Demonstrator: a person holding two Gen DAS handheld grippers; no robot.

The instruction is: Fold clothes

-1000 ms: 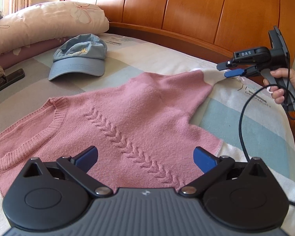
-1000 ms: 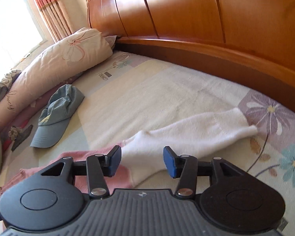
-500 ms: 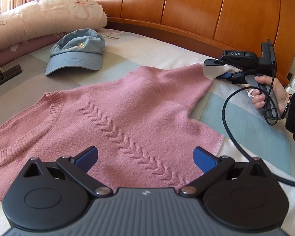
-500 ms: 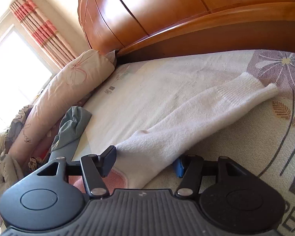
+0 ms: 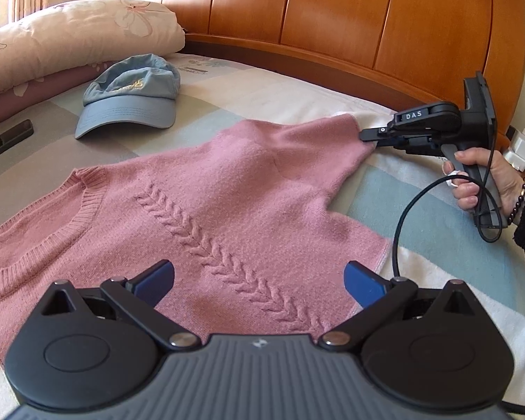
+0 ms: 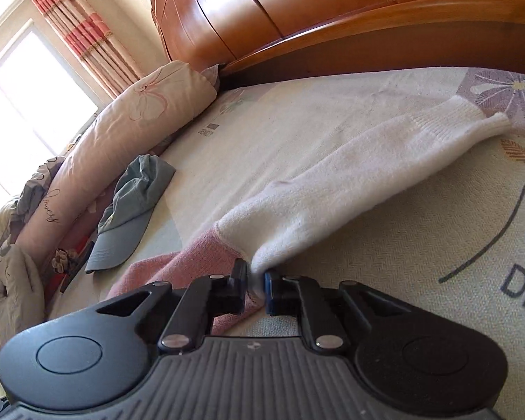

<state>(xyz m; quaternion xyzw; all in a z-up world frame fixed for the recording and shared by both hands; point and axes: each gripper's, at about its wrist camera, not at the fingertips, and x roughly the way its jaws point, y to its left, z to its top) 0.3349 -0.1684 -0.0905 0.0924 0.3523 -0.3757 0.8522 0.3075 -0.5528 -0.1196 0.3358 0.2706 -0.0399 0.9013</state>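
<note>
Bed point(image 5: 448, 241): patchwork cover, bearing all items; wooden headboard point(image 5: 332, 17) behind, curtained window point(image 6: 24, 80) far left of the right gripper.
Folded quilt point(image 5: 70, 35), blue cap point(image 5: 129, 94): ahead-left of the left gripper point(image 5: 259, 276).
Pink sweater point(image 5: 227, 210): flat on the bed, directly ahead of and under the left gripper, whose jaws stand wide, nothing between them.
Right gripper point(image 6: 253, 281): jaws pinched on the sweater where pink meets the white sleeve point(image 6: 367, 171); sleeve runs ahead-right.
Change: half a second ago these jaws straddled the sleeve open; the grip point seems at the sleeve's edge.
</note>
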